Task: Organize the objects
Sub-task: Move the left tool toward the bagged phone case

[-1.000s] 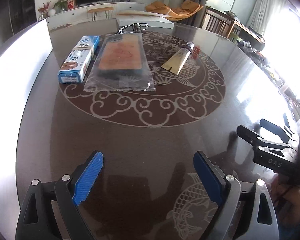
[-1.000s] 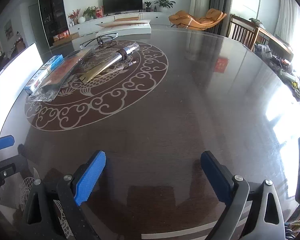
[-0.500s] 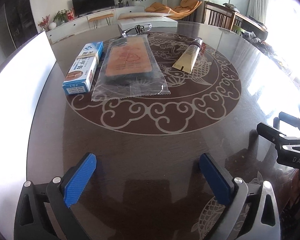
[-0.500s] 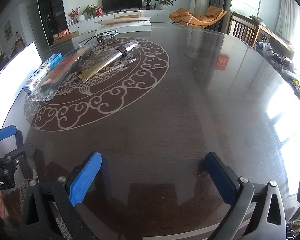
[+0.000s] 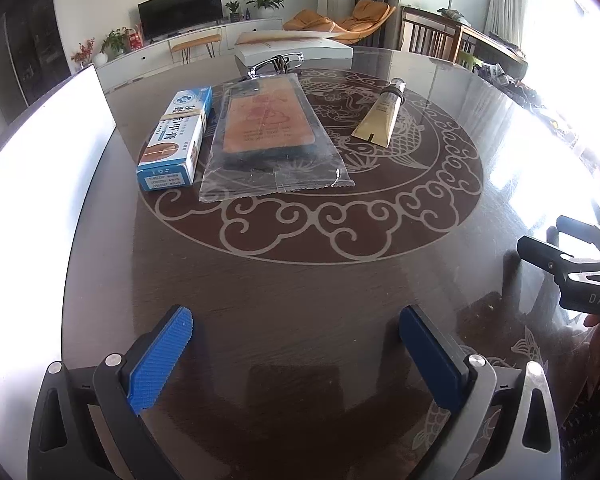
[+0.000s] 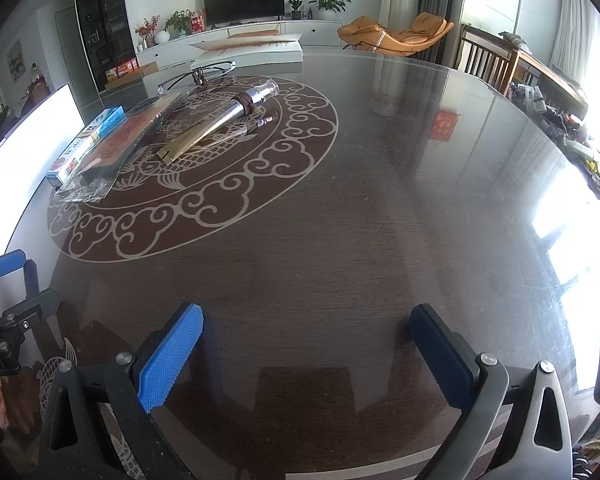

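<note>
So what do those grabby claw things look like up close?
Each hand-held gripper has two black frame fingers tipped with bright blue, bumpy rubber pads, fastened by round silver bolts. The left hand-held gripper and the right hand-held gripper look alike. From the side, the right one shows white letters "DAS" on black. No cables or sleeves are visible.

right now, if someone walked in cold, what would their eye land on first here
First, the row of three items on the dark glossy round table with its pale cloud-scroll medallion: a blue-and-white cardboard box at left, a clear plastic packet with an orange-brown card inside in the middle, and a gold squeeze tube set apart at right. Nearer the camera, the left gripper hangs open above bare tabletop, blue-padded fingers spread wide.
</note>
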Motion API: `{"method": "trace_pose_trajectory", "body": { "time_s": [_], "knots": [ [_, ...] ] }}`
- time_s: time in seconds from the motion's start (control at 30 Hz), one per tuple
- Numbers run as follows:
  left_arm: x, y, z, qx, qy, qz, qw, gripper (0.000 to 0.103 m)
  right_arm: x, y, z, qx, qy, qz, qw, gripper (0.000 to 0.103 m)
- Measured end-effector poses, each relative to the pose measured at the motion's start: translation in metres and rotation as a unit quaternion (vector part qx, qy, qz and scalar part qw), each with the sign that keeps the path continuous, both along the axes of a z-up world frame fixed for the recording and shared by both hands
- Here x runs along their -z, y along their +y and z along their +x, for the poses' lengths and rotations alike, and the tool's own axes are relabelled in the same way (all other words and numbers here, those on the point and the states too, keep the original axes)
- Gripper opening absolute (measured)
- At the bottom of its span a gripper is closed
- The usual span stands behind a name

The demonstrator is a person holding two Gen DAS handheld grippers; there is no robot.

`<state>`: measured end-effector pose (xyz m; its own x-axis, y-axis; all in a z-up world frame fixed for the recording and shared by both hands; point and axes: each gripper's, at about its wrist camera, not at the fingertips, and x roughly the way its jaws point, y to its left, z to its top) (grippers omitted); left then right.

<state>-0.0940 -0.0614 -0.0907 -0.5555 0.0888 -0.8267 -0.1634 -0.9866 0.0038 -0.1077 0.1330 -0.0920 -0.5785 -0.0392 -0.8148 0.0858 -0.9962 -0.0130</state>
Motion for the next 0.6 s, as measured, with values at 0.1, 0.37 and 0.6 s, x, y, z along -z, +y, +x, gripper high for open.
{"method": "trace_pose_trajectory", "body": {
  "time_s": [0.1, 0.37, 0.6],
  "knots": [
    [0.0004, -0.0003, 0.0005, -0.001, 0.002, 0.001, 1.0000, 0.103, 0.0000, 0.0000, 0.0001, 0.000, 0.000, 0.000, 1.000, 0.103],
    [0.0010, -0.0009, 0.0002, -0.002, 0.003, 0.001, 1.0000, 0.103, -0.0002, 0.0001, 0.0003, 0.000, 0.000, 0.000, 1.000, 0.103],
    [-0.0013, -0.0007, -0.0088, 0.001, -0.026, 0.003, 0.9997, 0.103, -0.0004, -0.0001, 0.0003, 0.000, 0.001, 0.000, 1.000, 0.103]
  ]
}}
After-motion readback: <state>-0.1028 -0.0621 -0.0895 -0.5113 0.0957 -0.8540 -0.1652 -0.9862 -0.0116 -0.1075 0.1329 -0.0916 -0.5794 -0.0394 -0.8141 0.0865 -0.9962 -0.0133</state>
